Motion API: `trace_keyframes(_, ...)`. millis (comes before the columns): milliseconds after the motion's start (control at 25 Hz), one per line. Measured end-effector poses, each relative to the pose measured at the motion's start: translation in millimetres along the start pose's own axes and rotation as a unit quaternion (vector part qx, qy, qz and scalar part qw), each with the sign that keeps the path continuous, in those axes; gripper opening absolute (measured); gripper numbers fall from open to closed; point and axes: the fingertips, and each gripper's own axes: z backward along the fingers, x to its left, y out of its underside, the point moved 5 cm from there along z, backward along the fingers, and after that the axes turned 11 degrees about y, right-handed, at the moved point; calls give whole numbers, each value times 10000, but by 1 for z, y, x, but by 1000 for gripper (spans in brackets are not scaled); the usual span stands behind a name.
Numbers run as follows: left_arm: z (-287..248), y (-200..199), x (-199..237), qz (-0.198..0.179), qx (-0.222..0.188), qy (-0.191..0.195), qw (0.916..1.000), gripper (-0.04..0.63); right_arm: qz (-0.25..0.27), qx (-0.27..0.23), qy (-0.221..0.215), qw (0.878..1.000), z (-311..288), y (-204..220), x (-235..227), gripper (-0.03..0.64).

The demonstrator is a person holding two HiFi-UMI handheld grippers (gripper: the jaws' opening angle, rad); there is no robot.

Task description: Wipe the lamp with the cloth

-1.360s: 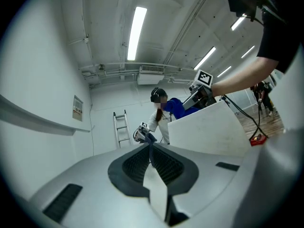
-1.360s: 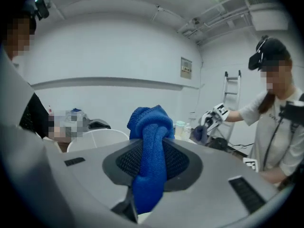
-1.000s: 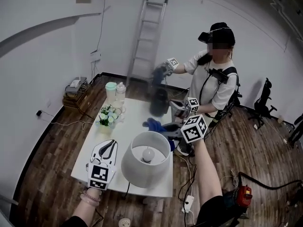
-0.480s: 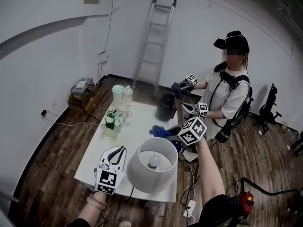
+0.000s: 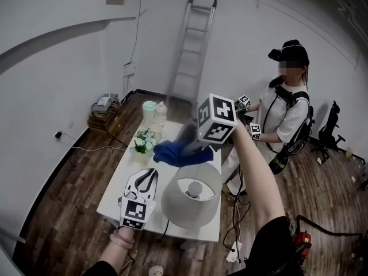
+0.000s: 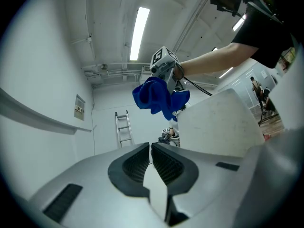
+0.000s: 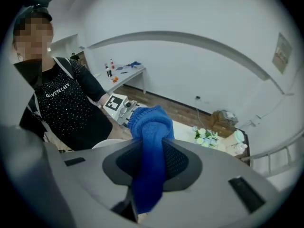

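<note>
One relation deciding: right gripper (image 5: 191,146) jaws clamping blue cloth (image 5: 174,153), hanging just above lamp (image 5: 192,203) at surface (image 5: 119,202) near edge; left gripper (image 5: 144,181) jaws nearly together, empty, beside shade.

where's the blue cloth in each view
Head view: the blue cloth is at centre, held by the right tool, above the lampshade in the picture.
Left gripper view: upper centre, left of the lampshade.
Right gripper view: centre, clamped between the tool's jaws.
Shared landmark: the white lampshade, in the head and left gripper views.
</note>
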Motion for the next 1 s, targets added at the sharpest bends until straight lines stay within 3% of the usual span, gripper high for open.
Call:
trace_keyframes(200, 17, 14, 11, 40, 167, -132, 9998, 8, 302, 1449, -943, 9845, -71, -7, 13, 98)
trace_keyframes(400, 28, 32, 14, 209, 307, -244, 9990, 8, 347, 2676, -1605, 9494, -133, 9, 26, 98)
trace_keyframes(600, 37, 47, 10, 396, 422, -286, 9979, 8, 306, 3283, -1938, 9240, -189, 25, 41, 98)
trace_keyframes(760, 42, 61, 9, 514, 496, -300, 9970, 8, 432, 3381, -1706, 9245, -222, 36, 44, 98)
trace_keyframes(1000, 40, 49, -1, 444, 333, -343, 9979, 8, 977, 2960, -575, 9484, -199, 14, 25, 98)
